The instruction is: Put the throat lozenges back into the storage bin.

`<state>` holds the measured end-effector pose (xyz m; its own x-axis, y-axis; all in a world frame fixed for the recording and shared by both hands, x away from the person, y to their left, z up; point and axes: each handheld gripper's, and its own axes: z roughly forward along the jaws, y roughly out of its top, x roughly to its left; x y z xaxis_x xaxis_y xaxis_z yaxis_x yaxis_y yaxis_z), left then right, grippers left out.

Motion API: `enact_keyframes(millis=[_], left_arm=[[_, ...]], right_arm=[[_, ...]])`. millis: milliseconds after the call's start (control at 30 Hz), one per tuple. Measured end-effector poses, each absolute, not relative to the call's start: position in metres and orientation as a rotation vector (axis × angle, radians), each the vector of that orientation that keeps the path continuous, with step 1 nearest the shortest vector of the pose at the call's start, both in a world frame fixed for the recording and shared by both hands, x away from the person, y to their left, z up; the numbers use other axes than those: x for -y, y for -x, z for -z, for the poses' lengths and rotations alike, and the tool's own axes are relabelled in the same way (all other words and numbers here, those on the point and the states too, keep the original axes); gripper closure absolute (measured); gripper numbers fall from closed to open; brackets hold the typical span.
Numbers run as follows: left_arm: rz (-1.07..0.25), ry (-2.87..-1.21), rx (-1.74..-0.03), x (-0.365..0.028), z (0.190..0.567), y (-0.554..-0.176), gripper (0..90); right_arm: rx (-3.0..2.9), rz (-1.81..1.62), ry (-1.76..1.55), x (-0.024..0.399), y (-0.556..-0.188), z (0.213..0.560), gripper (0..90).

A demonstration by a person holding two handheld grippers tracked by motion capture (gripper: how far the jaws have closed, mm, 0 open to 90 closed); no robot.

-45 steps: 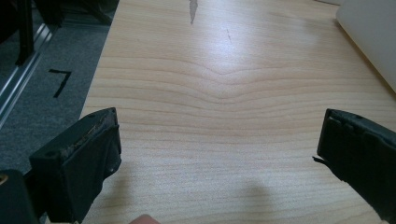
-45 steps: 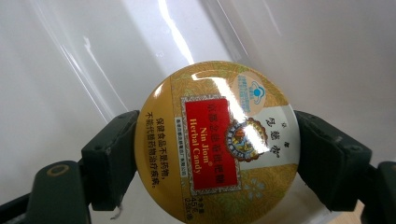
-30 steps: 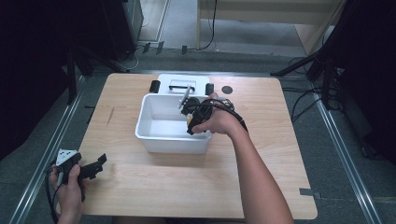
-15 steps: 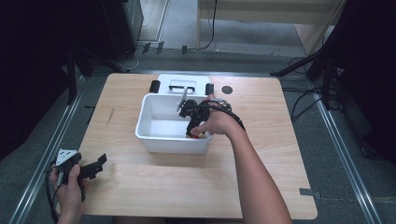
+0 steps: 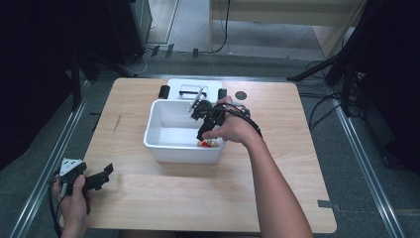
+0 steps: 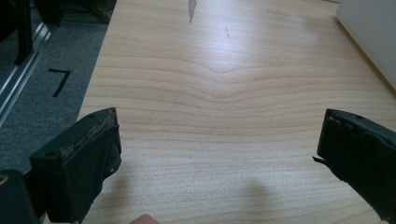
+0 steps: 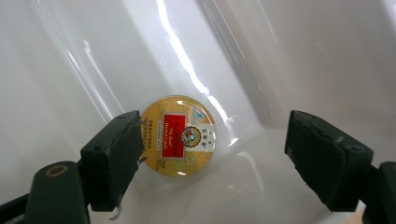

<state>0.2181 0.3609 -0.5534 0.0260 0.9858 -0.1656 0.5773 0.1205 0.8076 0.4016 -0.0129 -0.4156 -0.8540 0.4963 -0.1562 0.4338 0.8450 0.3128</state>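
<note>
A round yellow tin with a red label [image 7: 180,135] lies flat on the floor of a white tub [image 7: 303,56]. My right gripper [image 7: 215,135] points down into the tub over it. Its jaws stand apart and have just been opening. The tin sits between them against the left pad [image 7: 116,154], well clear of the right one. From above, the right gripper [image 5: 202,135] reaches into the tub's [image 5: 183,153] near right corner, where the tin [image 5: 209,143] shows. My left gripper [image 5: 105,174] rests open at the table's near left edge, its jaws [image 6: 219,140] with nothing between them over bare wood.
A white device [image 5: 193,89] with black parts stands behind the tub, and a small black disc [image 5: 240,95] lies to its right. The tub's corner [image 6: 373,42] shows far right of the left gripper. Floor rails run along both table sides.
The right hand has shifted slightly within the tub toward its near right corner. The left hand has stayed in place.
</note>
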Motion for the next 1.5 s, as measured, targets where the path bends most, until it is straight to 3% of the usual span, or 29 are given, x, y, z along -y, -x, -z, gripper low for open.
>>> enact_keyframes(millis=[700,767,867,1500], left_arm=[[-0.691,-1.545,-1.648,-0.36,0.553,-0.218,0.0],[-0.691,-1.548,-1.649,-0.36,0.553,-0.218,0.0],[-0.694,-1.551,-1.645,-0.36,0.553,-0.218,0.0],[-0.687,-1.554,-1.634,-0.357,0.553,-0.218,0.0]], right_arm=[[-2.57,-0.574,-0.95,0.071,-0.389,0.373,13.8],[-2.548,-0.582,-0.98,0.078,-0.386,0.372,10.2],[-2.547,-0.578,-1.022,0.088,-0.385,0.372,0.0],[-2.401,-0.667,-1.21,0.158,-0.365,0.396,0.0]])
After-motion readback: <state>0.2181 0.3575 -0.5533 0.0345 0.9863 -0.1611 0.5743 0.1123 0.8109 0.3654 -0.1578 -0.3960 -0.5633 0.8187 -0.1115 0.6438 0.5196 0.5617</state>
